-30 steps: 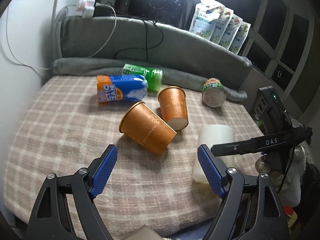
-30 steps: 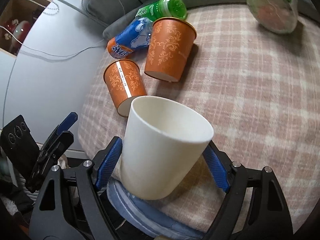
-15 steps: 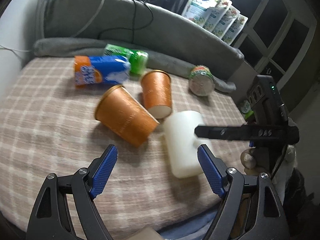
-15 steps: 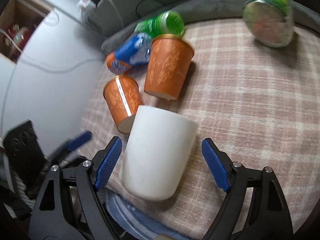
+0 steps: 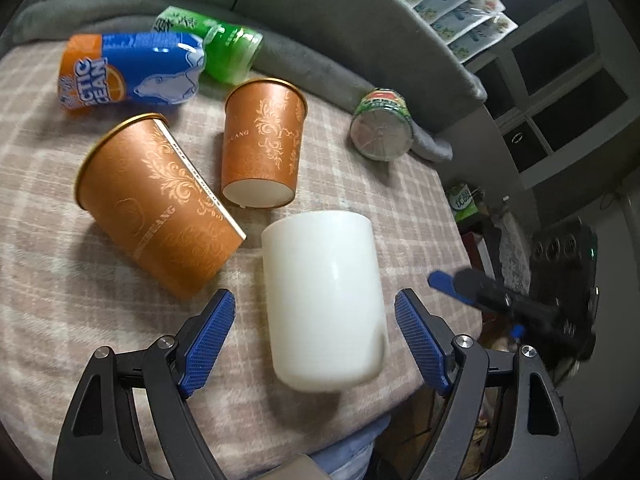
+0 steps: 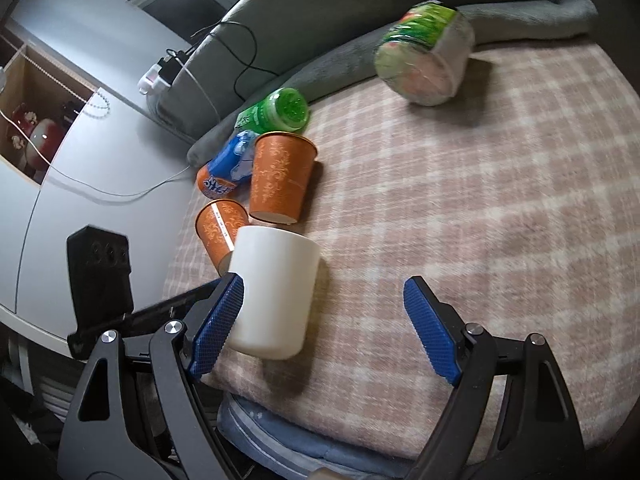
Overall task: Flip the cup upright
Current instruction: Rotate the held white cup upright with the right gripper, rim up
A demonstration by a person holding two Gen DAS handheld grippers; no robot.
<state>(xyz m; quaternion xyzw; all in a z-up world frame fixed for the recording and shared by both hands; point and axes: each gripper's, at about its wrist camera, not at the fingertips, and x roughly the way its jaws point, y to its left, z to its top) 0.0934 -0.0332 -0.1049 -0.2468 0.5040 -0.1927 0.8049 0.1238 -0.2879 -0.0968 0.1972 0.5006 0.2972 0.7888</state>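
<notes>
The left claw [image 5: 310, 338] is held wide open, and the white cup [image 5: 324, 300] is seen lying on its side between its blue pads [image 5: 206, 338], touched by neither. The cup rests on the checked blanket [image 5: 48, 248] near its front edge, its closed end toward the left claw. The right claw [image 6: 324, 326] is likewise spread open and grips nothing; the cup [image 6: 272, 292] lies just ahead of its left pad [image 6: 216, 324], partly hidden by it, so contact cannot be told. Just beyond the cup, ahead and to the left of the left claw, a large orange cup [image 5: 156, 208] is seen on its side, and straight ahead a smaller orange cup [image 5: 262, 144] lies with its base toward the claw. Farther off to the left lie a blue-and-orange can [image 5: 128, 72] and a green bottle [image 5: 216, 46]. Far ahead to the right a jar [image 5: 382, 130] lies against a grey cushion [image 5: 320, 12].
</notes>
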